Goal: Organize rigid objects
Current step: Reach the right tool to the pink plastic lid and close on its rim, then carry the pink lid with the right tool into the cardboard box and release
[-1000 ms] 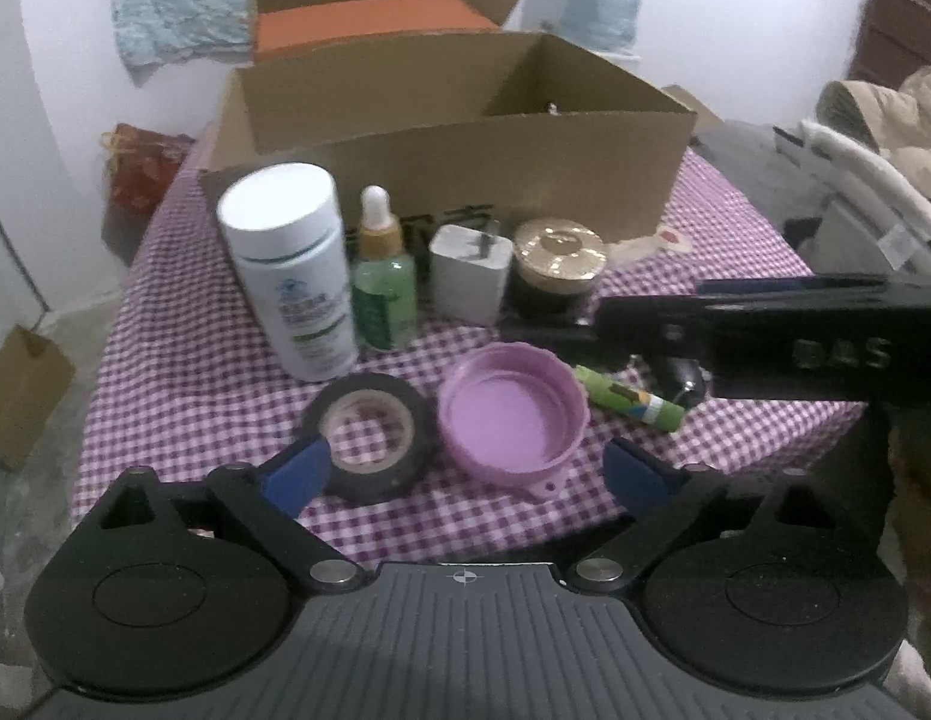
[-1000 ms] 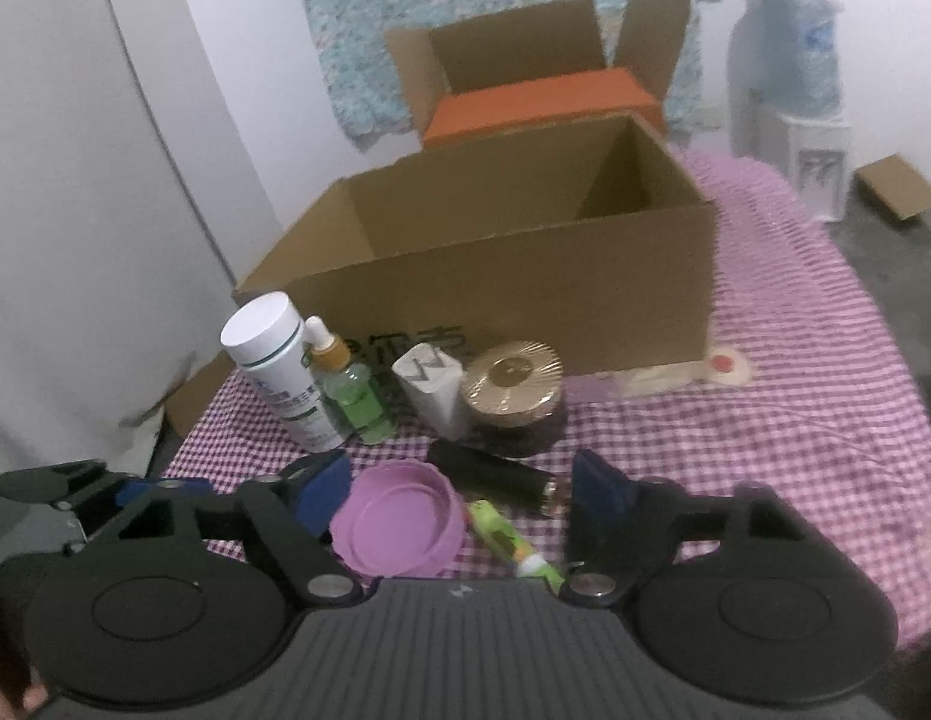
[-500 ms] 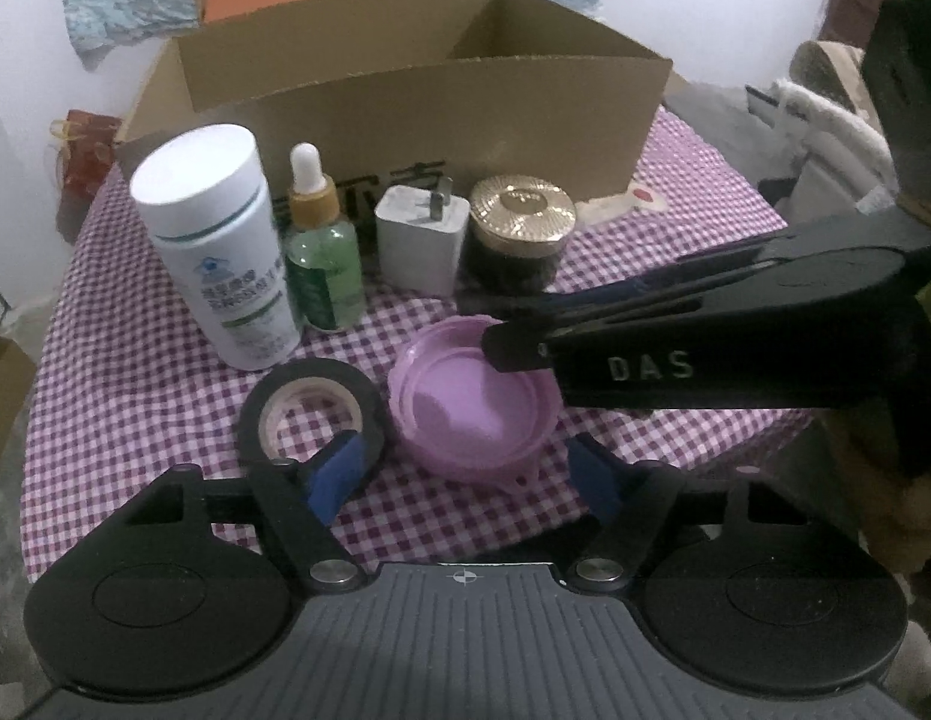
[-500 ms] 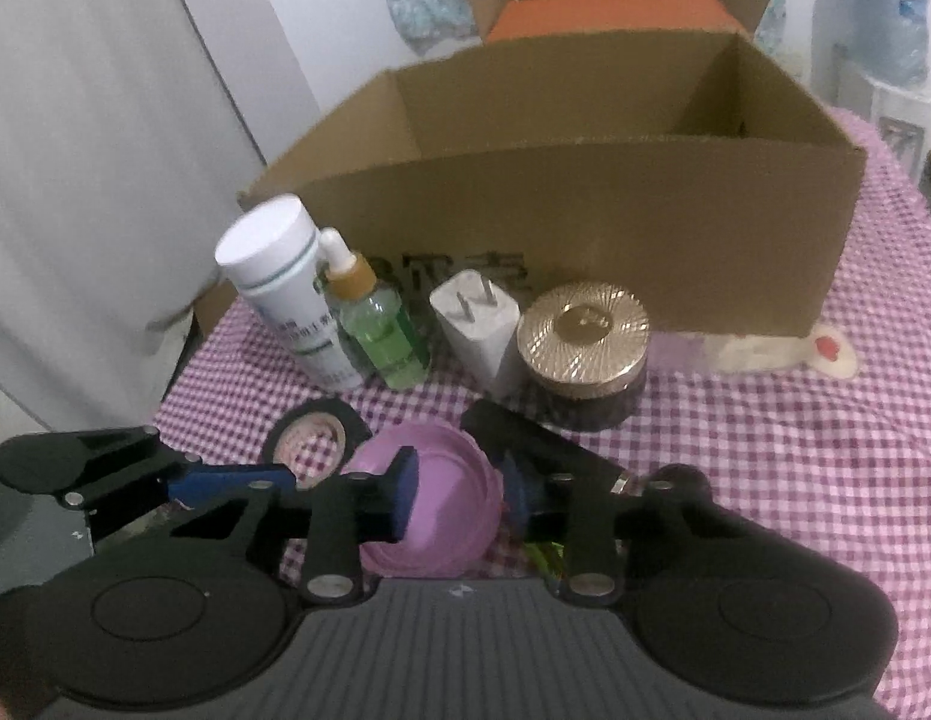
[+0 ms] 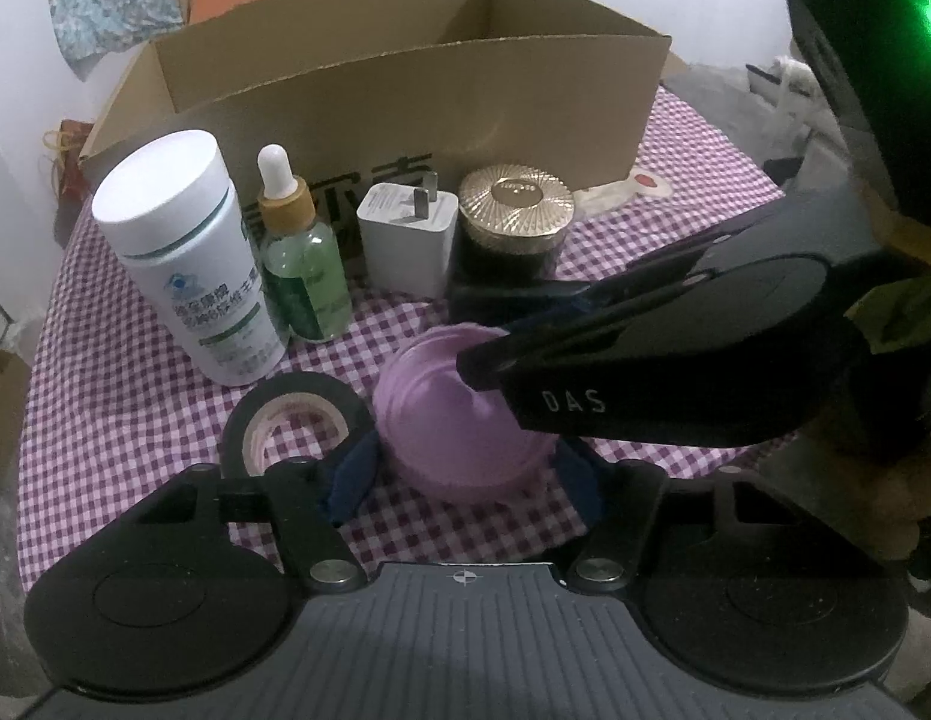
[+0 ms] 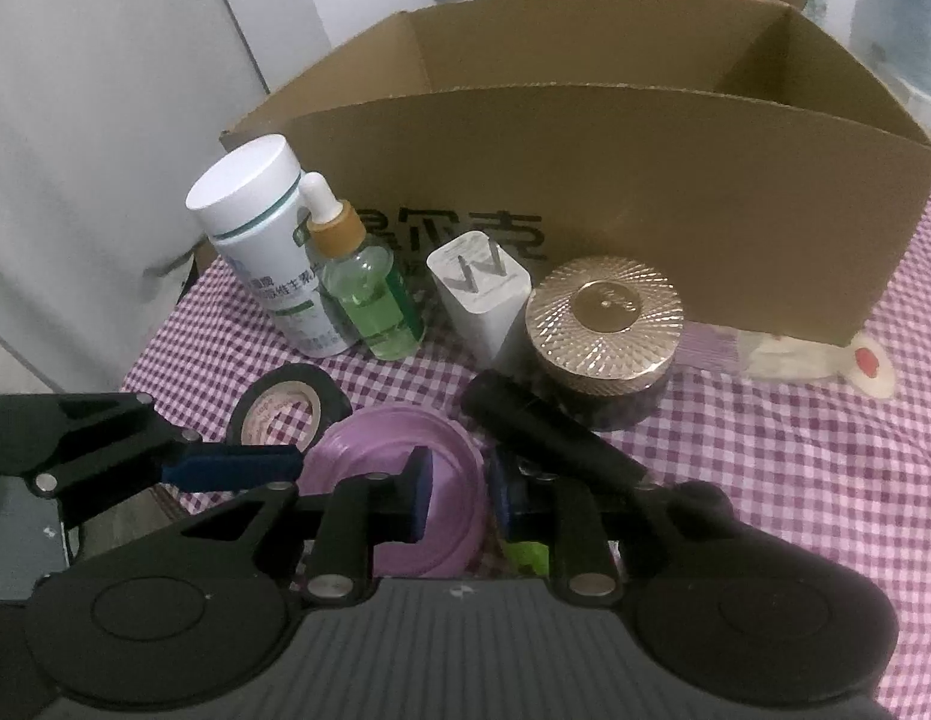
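1. Purple lid [image 5: 459, 420]: shallow round plastic, rim up, lying on the checked cloth of the tabletop [image 5: 135, 420] in front of the cardboard box [image 5: 405, 90].
2. Left gripper [image 5: 465, 480]: pitched down, jaws closing, blue pads either side of the lid; contact unclear.
3. Right gripper [image 6: 456, 501]: pitched down, jaws nearly together and closing across the lid's right rim.
4. Black tape roll [image 5: 291, 414] touches the lid's left side.
5. Behind, in a row: white matte cylinder bottle [image 5: 183, 258], green glass dropper bottle [image 5: 300, 264], white cube charger [image 5: 405, 234], dark jar with ribbed gold lid [image 5: 513, 222].
6. Black cylinder [image 6: 549, 435] lies right of the lid.
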Tool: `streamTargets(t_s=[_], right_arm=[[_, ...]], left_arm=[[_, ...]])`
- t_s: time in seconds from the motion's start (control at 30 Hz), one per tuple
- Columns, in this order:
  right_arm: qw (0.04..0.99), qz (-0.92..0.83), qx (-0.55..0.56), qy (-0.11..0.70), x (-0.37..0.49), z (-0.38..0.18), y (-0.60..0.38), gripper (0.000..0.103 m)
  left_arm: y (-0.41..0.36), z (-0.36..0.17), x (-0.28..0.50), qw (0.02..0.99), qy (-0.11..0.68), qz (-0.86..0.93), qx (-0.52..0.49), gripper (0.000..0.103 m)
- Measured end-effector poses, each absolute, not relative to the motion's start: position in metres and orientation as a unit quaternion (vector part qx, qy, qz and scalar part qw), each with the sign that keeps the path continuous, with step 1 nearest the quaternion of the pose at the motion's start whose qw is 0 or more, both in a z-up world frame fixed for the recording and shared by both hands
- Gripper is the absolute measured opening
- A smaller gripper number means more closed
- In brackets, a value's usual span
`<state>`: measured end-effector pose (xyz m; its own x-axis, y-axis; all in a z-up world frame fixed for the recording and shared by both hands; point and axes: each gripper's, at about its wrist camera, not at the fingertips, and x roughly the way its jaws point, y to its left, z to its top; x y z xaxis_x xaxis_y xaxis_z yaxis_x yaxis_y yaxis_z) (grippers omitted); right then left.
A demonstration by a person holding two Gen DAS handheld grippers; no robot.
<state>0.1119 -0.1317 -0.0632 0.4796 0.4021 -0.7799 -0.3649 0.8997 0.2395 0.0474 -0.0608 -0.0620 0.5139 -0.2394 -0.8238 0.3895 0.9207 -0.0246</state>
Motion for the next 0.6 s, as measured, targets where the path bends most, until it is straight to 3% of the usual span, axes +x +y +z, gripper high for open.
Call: streamTargets(t_s=[0.13,0.6], right_arm=[[0.862,0.219,0.023,0.457,0.112,-0.062,-0.136,0.012],[0.881,0.211,0.021,0.423,0.101,-0.035,-0.142,0.011]], left_arm=[[-0.061,-0.062,0.048,0.868,0.457,-0.180,0.076,0.065],[-0.056,-0.043,0.040,0.884,0.430,-0.174,0.065,0.064]])
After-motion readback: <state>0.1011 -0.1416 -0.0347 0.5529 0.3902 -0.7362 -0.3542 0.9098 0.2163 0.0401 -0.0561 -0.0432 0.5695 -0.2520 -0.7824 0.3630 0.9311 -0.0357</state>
